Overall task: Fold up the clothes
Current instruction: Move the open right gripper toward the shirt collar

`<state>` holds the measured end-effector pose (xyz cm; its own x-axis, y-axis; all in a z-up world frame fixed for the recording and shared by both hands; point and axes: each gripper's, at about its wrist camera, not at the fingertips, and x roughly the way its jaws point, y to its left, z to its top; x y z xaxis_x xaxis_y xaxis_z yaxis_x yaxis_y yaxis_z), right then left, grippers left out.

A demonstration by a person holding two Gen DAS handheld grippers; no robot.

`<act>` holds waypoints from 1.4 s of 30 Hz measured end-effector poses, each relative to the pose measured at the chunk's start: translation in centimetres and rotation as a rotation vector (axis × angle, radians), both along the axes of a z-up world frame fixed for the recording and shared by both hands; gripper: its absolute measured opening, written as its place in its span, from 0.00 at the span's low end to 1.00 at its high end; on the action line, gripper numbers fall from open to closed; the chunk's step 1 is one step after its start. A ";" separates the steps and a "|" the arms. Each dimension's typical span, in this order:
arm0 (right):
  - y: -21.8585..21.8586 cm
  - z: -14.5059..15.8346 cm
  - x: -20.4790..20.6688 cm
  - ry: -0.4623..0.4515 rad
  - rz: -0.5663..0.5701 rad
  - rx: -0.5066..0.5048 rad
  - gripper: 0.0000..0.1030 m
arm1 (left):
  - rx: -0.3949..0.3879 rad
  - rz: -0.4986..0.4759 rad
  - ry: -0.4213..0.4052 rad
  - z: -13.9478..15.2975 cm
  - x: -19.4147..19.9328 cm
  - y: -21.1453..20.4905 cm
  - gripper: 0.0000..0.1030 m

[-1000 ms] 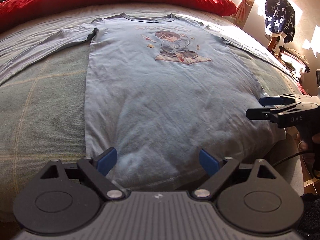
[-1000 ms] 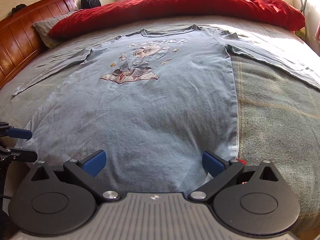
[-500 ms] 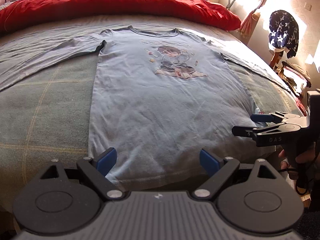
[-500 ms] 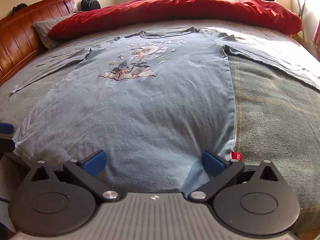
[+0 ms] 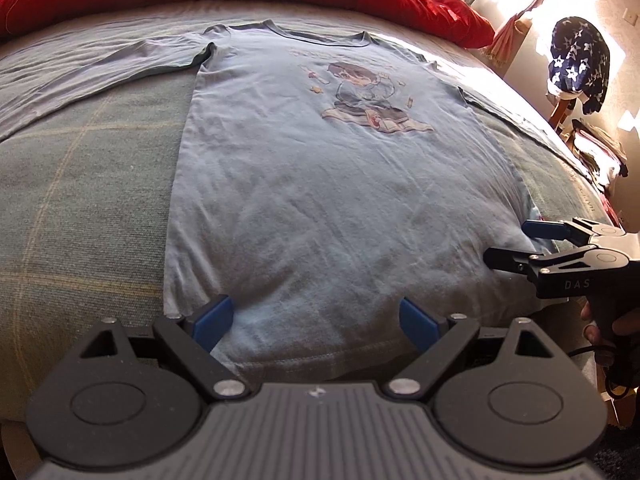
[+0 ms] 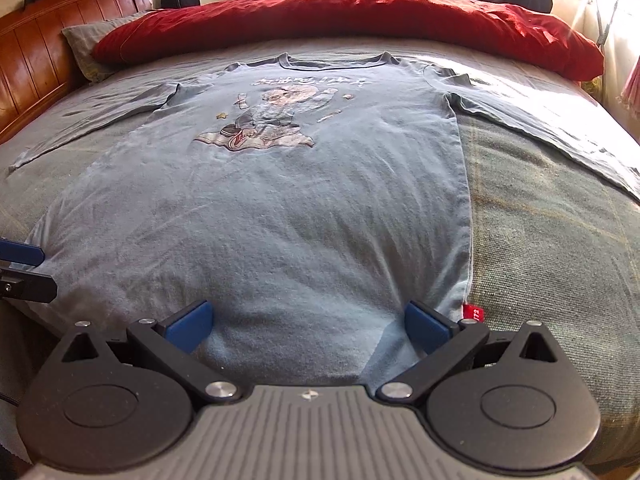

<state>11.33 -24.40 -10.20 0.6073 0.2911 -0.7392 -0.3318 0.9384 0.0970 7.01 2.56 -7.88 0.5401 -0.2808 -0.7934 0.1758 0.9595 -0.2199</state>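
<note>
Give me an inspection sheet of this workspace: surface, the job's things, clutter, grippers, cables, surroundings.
Surface: bed with a grey-green checked cover, bare beside the shirt.
Job's things: light blue long-sleeved shirt lying flat, print side up, sleeves spread to both sides, unfolded; small red tag at its hem corner.
Clutter: nothing seen on the bed near the shirt.
Grippers: left gripper open at the hem, holding nothing; right gripper open at the hem near the tag, holding nothing.
Cables: black cable below the hand on the right gripper.
Surroundings: red duvet at the far edge, wooden headboard, star-patterned dark garment hung beside the bed.
</note>
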 end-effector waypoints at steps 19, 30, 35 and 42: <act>0.7 0.2 0.6 0.034 -0.017 -0.039 1.00 | -0.086 0.011 -0.027 1.0 0.8 1.1 0.89; -1.1 4.3 5.0 0.054 -0.054 0.062 1.00 | -0.028 -0.039 -0.122 3.9 9.4 -0.1 0.89; -2.0 7.3 11.5 0.025 -0.067 0.060 1.00 | -0.004 -0.089 -0.120 4.1 15.5 -1.0 0.89; -1.9 9.3 25.0 0.005 -0.080 0.084 1.00 | 0.010 -0.140 -0.107 3.1 23.8 -1.2 0.89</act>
<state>36.29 -26.28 -0.94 0.6271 0.3029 -0.7176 -0.2555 0.9503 0.1778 30.84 1.31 -4.76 0.5776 -0.3515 -0.7368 0.3299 0.9261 -0.1832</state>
